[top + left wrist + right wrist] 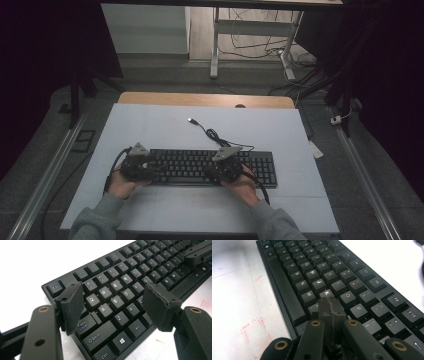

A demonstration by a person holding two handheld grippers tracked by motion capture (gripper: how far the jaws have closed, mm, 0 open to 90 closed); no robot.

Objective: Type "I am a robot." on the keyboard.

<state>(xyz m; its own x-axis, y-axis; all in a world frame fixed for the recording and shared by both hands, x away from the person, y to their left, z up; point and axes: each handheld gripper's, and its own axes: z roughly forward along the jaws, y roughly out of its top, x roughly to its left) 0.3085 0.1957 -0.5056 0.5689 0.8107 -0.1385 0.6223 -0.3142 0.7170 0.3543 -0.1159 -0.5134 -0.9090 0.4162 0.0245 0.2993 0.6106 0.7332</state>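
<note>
A black keyboard (200, 167) lies across the white mat, with its cable (215, 135) running back to a loose USB plug (192, 120). My left gripper (150, 167) hovers over the keyboard's left end. In the left gripper view its jaws stand wide open (115, 302) above the Q, A, S and Z keys of the keyboard (125, 277), with nothing between the pads. My right gripper (212, 174) is over the keyboard's middle right. In the right gripper view it is shut (329, 302), empty, with its tips just above the K key of the keyboard (312, 272).
The white mat (150, 130) covers a wooden table whose far edge (200, 99) shows behind it. Red pen marks (252, 332) sit on the mat in front of the keyboard. Beyond the table are desk legs and floor cables (250, 50).
</note>
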